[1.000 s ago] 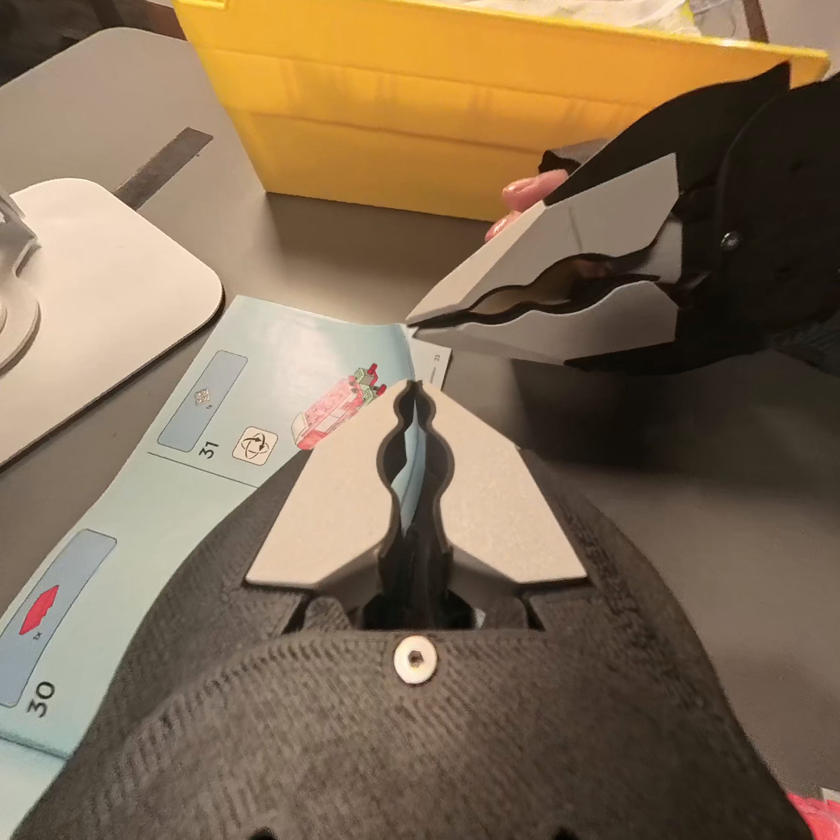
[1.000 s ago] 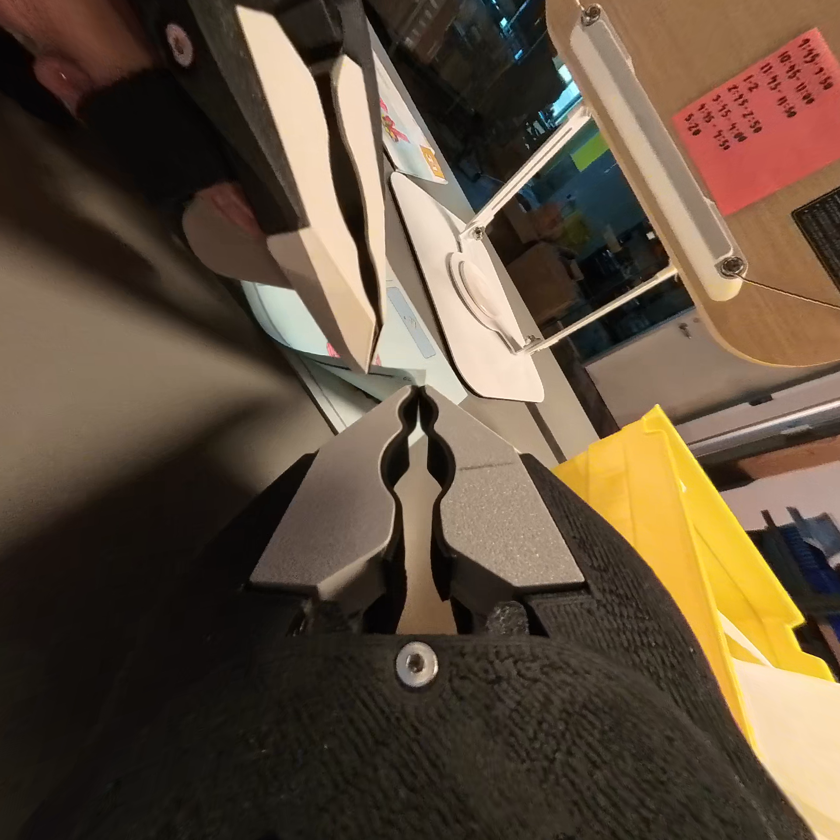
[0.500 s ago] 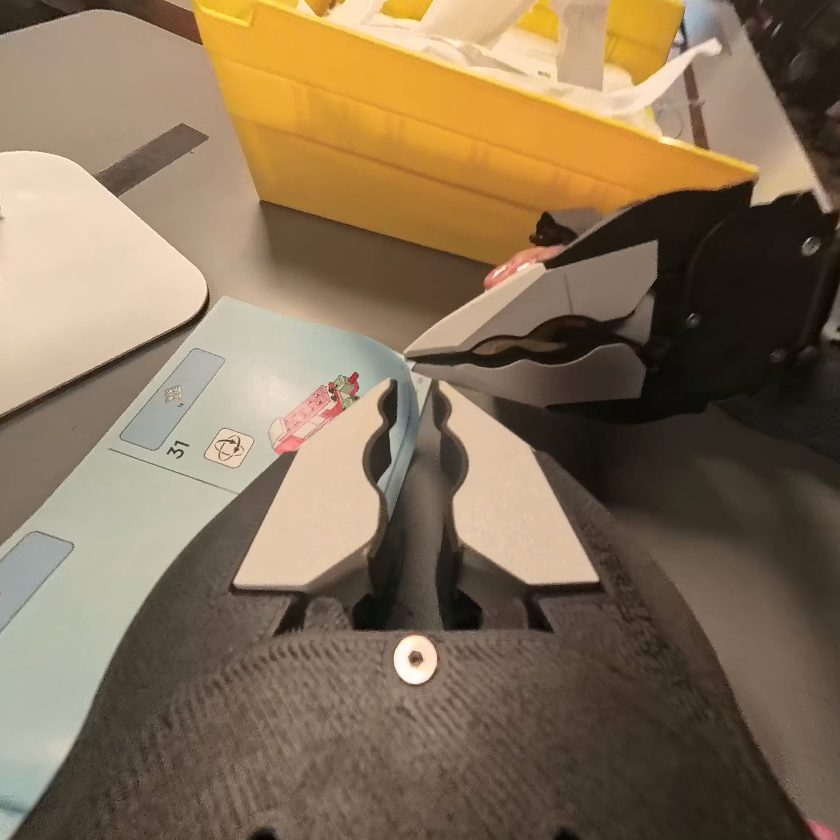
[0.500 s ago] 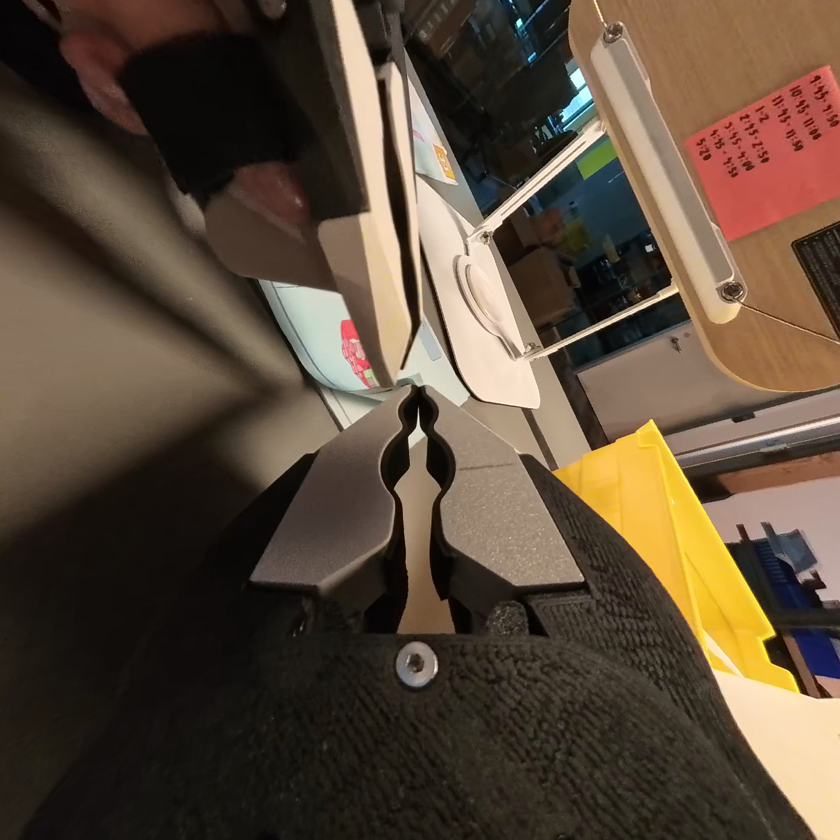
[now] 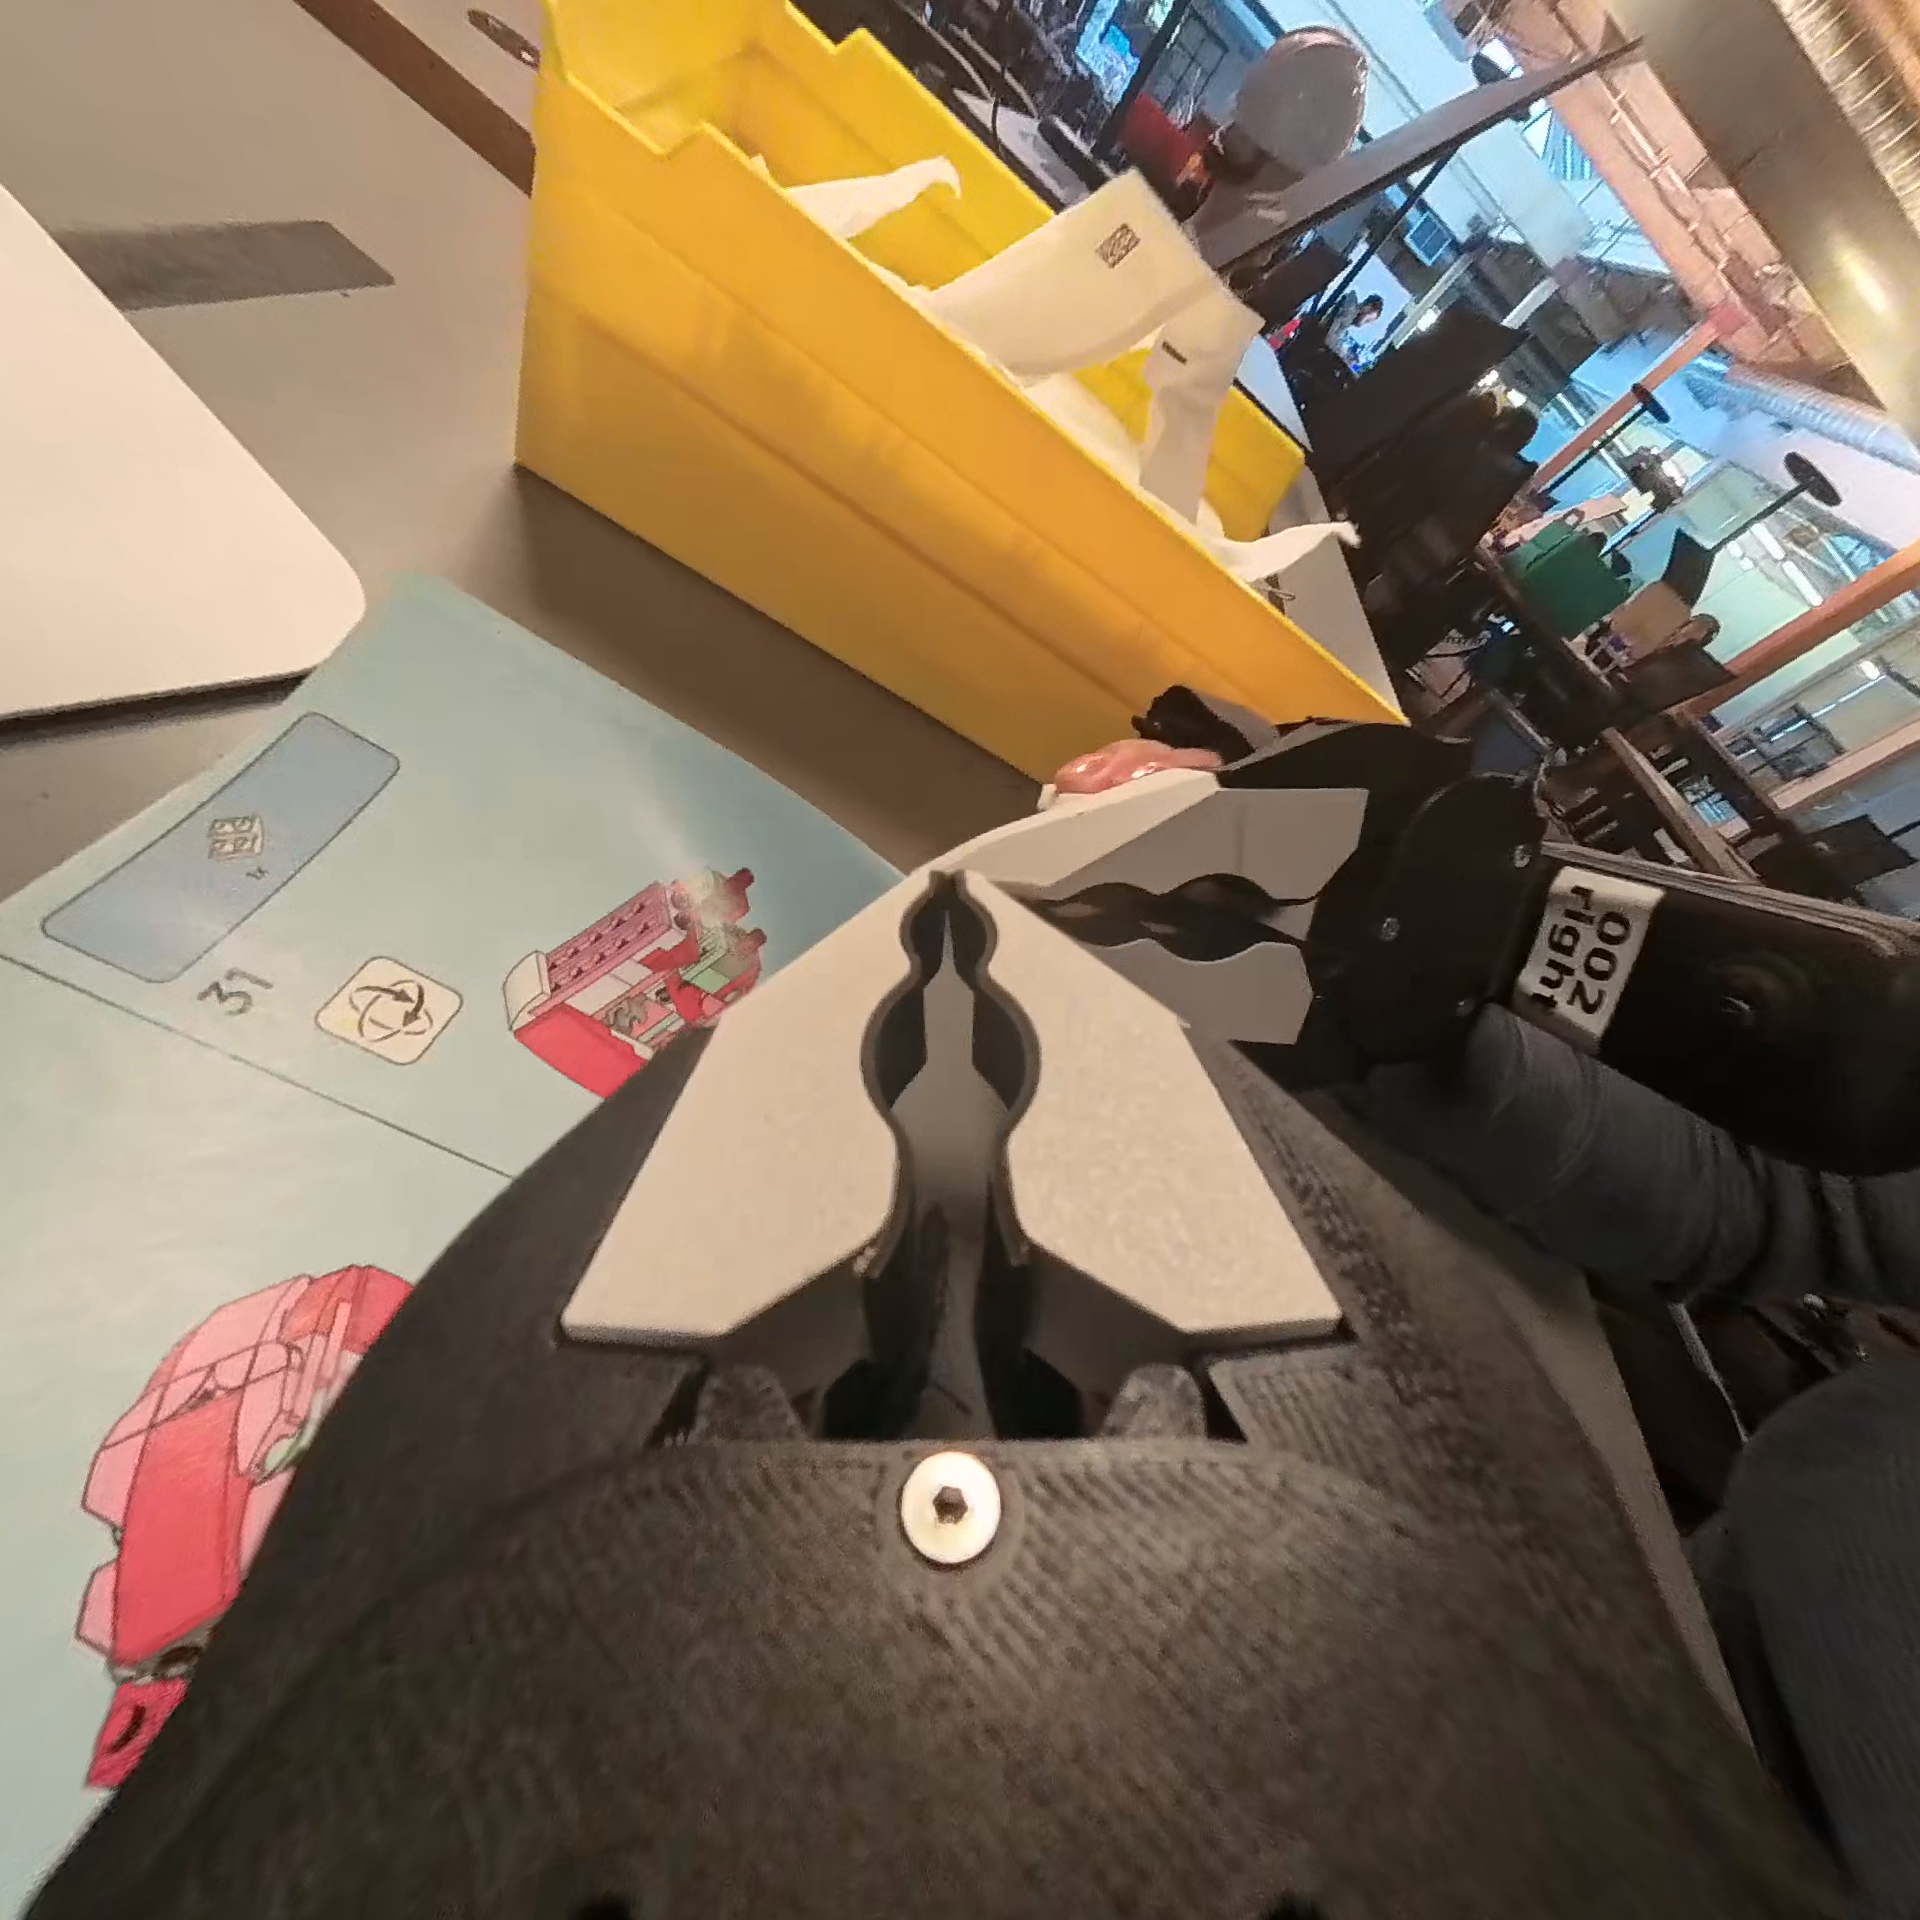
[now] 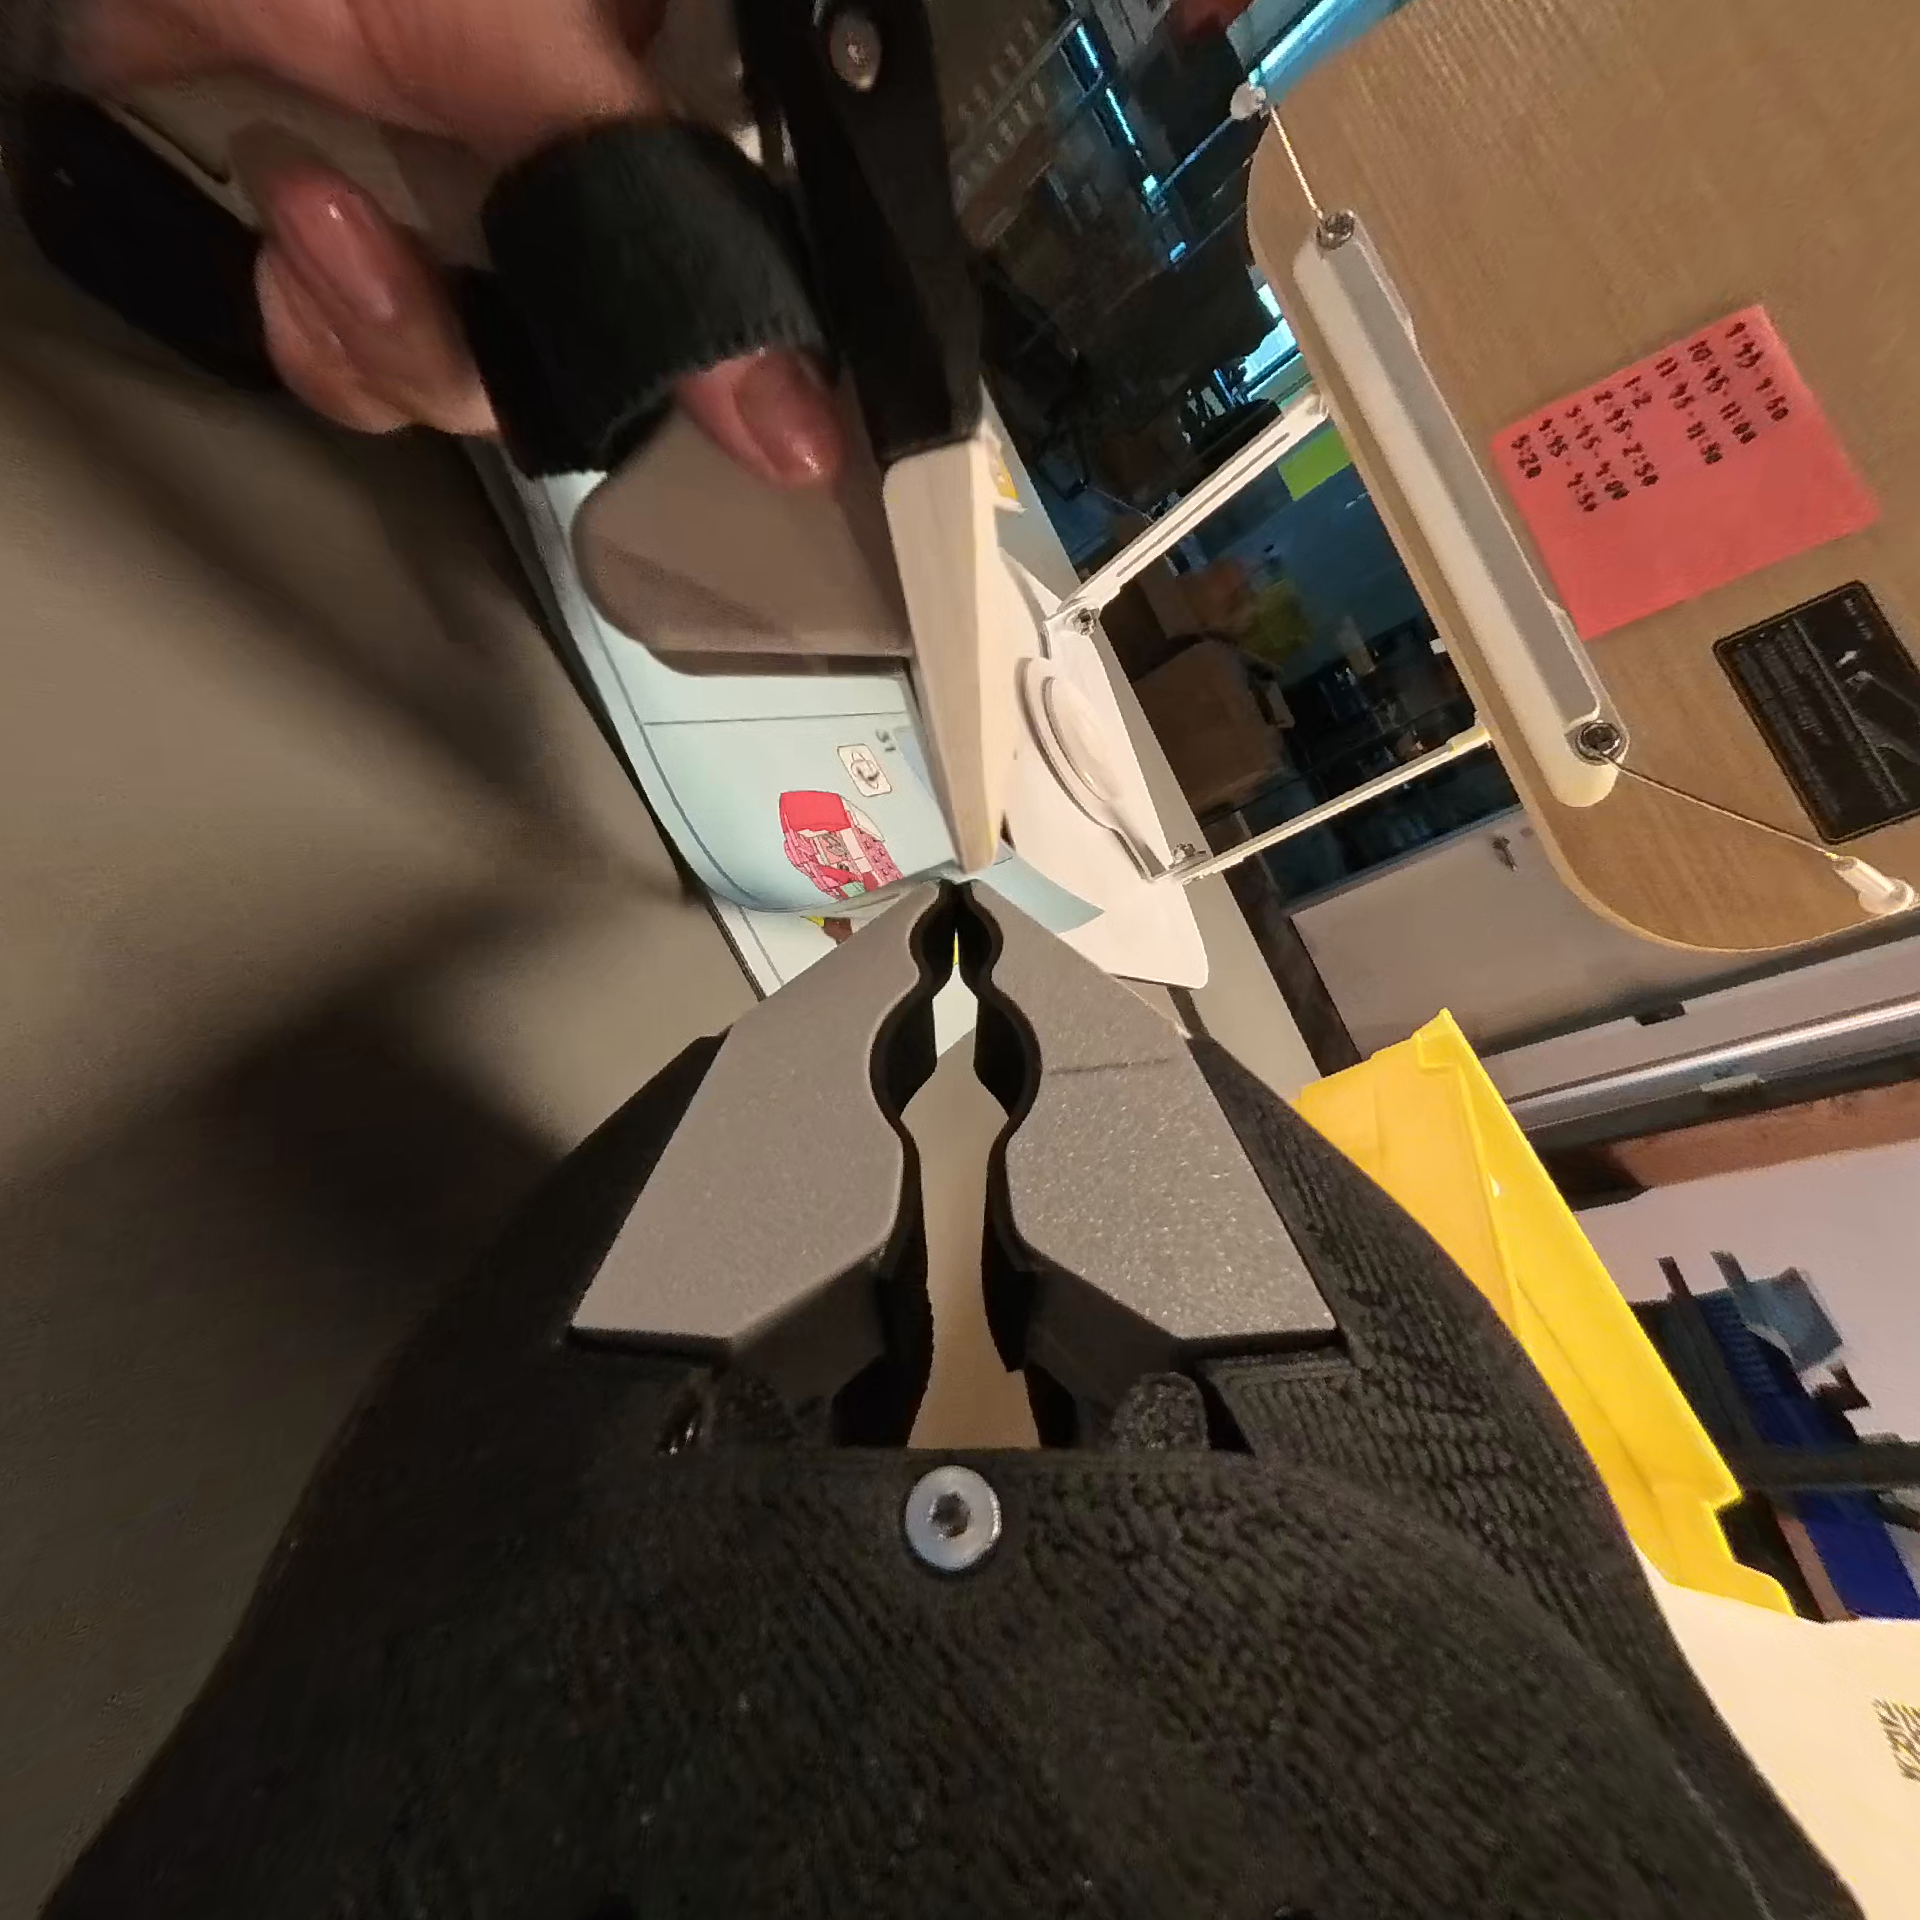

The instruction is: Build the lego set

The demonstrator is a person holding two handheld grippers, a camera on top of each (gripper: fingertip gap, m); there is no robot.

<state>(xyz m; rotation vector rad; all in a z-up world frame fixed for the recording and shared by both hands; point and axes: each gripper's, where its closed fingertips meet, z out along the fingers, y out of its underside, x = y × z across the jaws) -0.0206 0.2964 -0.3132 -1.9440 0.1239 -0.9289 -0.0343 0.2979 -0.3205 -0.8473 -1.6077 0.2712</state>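
Both jaws closed at the lifted page corner of the blue booklet (image 6: 831, 790): left gripper (image 5: 951, 883) pinching it, right gripper (image 6: 956, 894) too.

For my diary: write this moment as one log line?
left gripper: shut; right gripper: shut; both tips: at lifted light-blue paper instruction page; behind: yellow plastic bin

booklet (image 5: 436, 831) lies on the table (image 5: 260, 125), bin (image 5: 831, 436) behind it.
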